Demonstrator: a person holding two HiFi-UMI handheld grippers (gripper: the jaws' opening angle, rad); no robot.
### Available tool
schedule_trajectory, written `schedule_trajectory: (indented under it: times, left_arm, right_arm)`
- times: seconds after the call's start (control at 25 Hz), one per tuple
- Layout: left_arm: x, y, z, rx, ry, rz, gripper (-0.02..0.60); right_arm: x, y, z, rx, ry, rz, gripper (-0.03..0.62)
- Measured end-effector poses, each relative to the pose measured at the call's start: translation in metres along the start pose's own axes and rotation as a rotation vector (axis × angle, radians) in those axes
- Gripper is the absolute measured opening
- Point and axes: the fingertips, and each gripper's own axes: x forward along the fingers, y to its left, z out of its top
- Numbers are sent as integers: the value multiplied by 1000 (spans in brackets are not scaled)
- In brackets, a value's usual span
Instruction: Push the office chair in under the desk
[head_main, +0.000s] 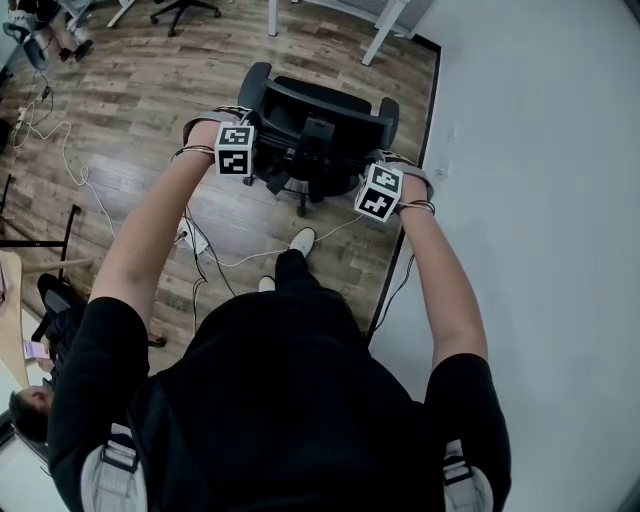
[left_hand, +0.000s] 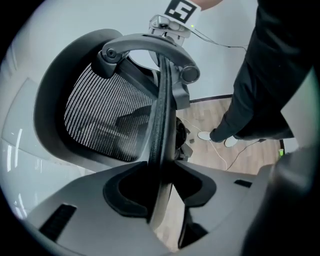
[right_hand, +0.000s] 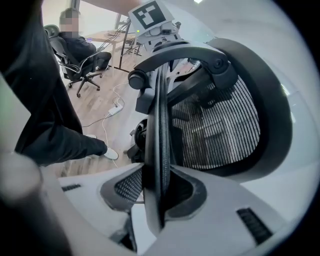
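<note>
**Q:** On the wooden floor (head_main: 150, 100), where is the office chair (head_main: 318, 120) standing?

**Me:** Out in the open, right in front of me, with its back turned to me and the white wall (head_main: 540, 150) close on my right. Its mesh backrest (left_hand: 100, 115) fills both gripper views.

**Q:** Do you have hold of it?

**Me:** Yes, on both sides. My left gripper (left_hand: 162, 192) has its fingers (left_hand: 125, 190) clamped on one side edge of the backrest frame. My right gripper (right_hand: 160, 192) has its fingers (right_hand: 192, 192) clamped on the other edge. In each gripper view the rim runs straight down between the pads.

**Q:** And the bench?

**Me:** I see only white legs (head_main: 385, 30) at the far edge of the head view, beyond the chair. I take them for the bench, though its top is out of view. The chair stands apart from them, with bare floor between.

**Q:** So how far along are you?

**Me:** The grip is done, I'd say. The push itself is not: no part of the chair is under anything yet. What remains is rolling it forward toward those legs. A white cable (head_main: 215, 255) lies on the floor near the chair's base, on my side, so it shouldn't catch the wheels.
</note>
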Motion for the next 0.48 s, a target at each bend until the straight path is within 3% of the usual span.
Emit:
schedule_trajectory:
  times: [0.12,0.48]
  left_arm:
    - [7,31,3,-14,1,-25,141]
    - [28,42,3,-22,12,-23,146]
  right_arm:
    - [3,-33,-8,-12,-8,-4,118]
    - [22,-42,-17,-22,-28,-53,120]
